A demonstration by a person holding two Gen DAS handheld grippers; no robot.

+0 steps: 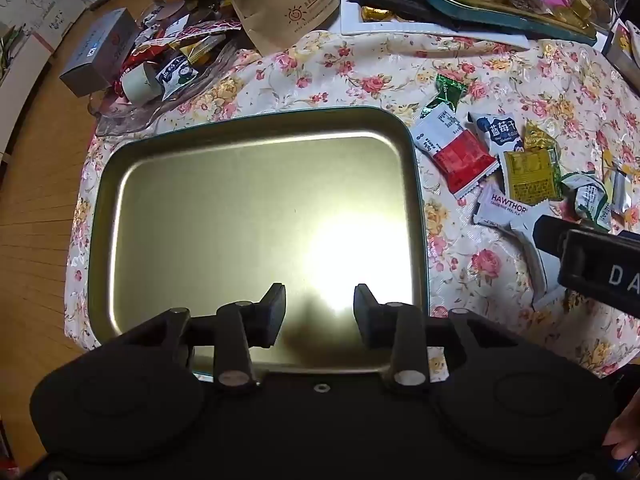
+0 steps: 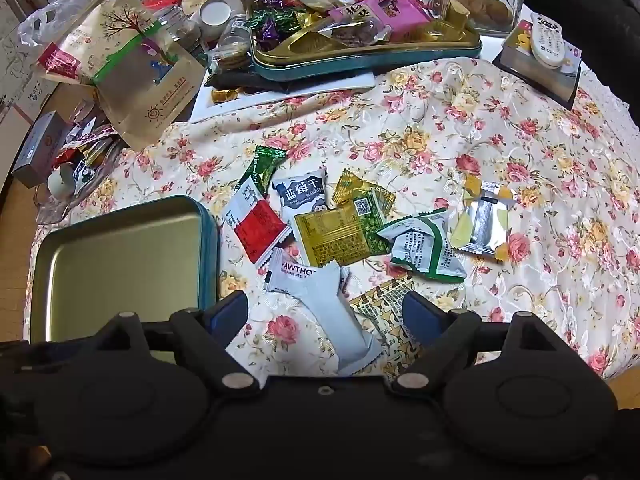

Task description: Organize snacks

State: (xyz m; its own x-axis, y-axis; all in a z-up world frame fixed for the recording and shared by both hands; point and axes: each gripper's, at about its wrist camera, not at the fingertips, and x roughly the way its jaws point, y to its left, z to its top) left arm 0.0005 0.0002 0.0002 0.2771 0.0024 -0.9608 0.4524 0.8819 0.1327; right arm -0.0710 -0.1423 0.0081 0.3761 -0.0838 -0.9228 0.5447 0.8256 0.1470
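1. None of the loose snacks is lying in the tin tray (image 1: 256, 208) yet; its gold floor is showing bare in both views, so by my reading the sorting is only starting.
2. Sitting on the flowered cloth (image 2: 460, 128) just to the right of the tray is a cluster of packets: a red-and-white packet (image 2: 258, 226) nearest the tray wall, a green candy (image 2: 262, 166) beyond it, a blue-and-white packet (image 2: 302, 194), a yellow packet (image 2: 340, 236) overlapping a gold one, a green-and-white packet (image 2: 424, 252), and a silver-and-yellow packet (image 2: 482, 220) farthest from the tray.
3. A white hawthorn packet (image 2: 320, 296) is lying closest to the camera, beside the tray's near right corner, partly on top of a patterned gold wrapper (image 2: 384, 304).
4. The right gripper (image 2: 326, 316) is hovering over that white packet with its fingers spread wide to either side of it; the pads are not pressing on it, so nothing is being held.
5. The left gripper (image 1: 320, 316) is hanging above the near part of the tray, fingers apart and empty.
6. Left to do, as I judge it: every packet in the cluster is waiting to be moved into the tray, with the white hawthorn packet looking like the first candidate.
7. Beyond the tray, a second, full tin (image 2: 360, 52) and a heap of bags are crowding the far side of the cloth; whether they belong to the job I cannot tell.
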